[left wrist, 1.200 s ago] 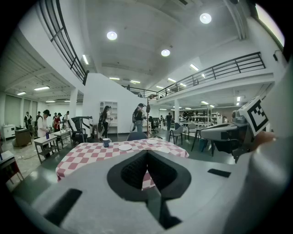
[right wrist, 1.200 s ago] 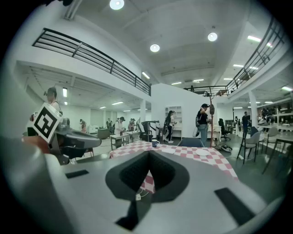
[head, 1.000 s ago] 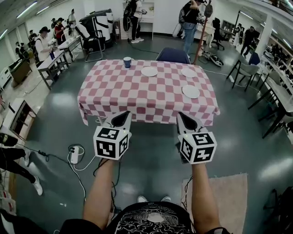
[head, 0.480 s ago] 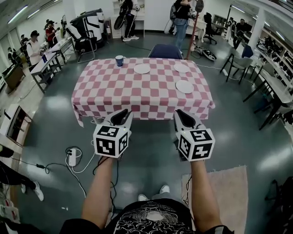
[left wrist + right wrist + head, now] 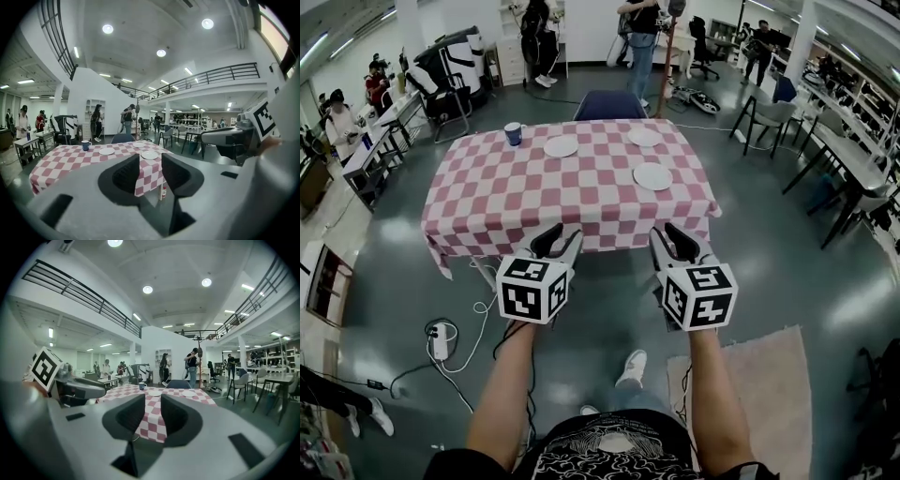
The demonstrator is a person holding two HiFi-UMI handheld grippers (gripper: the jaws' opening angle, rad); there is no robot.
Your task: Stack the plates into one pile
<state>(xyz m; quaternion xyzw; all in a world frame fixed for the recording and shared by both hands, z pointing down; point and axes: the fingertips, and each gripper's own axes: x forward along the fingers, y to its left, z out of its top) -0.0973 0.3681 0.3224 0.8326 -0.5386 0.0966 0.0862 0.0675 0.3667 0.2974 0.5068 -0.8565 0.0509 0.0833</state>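
Three white plates lie apart on the pink-checked table (image 5: 487, 197): one at the far middle (image 5: 561, 147), one at the far right (image 5: 644, 138), one nearer on the right (image 5: 653, 176). Both grippers hover in front of the table's near edge, short of the plates. My left gripper (image 5: 560, 239) is open with nothing between its fingers; its jaws have just been opening. My right gripper (image 5: 668, 236) is also open and empty, its jaws just opening, a narrower gap. The left gripper view shows the plates (image 5: 150, 155) beyond the left gripper (image 5: 150, 171); in the right gripper view one plate (image 5: 155, 393) lies beyond the right gripper (image 5: 152, 413).
A blue mug (image 5: 514, 133) stands at the table's far left. A blue chair (image 5: 609, 105) sits behind the table, with people standing beyond it. A power strip with cables (image 5: 441, 342) lies on the floor at left, a pale rug (image 5: 769, 394) at right.
Both grippers have moved toward the table, which now looks nearer. Their jaws, shut a second ago, now stand parted.
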